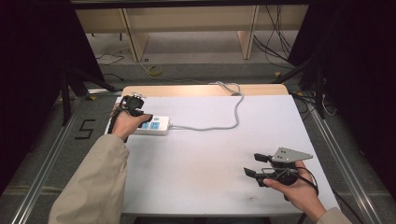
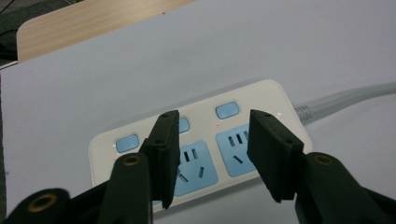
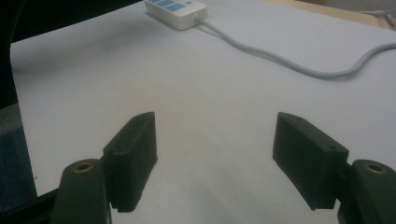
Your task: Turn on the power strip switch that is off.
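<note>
- Left gripper point(image 2: 212, 154) hovers over the power strip point(image 2: 201, 144) at the table's point(image 1: 210, 154) nine o'clock, jaws spread, gripping nothing; switches untouched.
- Right gripper point(image 3: 215, 158) idles at five o'clock, jaws wide apart.

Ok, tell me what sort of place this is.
Probably a lab or recording setup, not a home: a white-topped table inside a metal frame, loose cables on the floor, and a power strip laid out as a test object.
</note>
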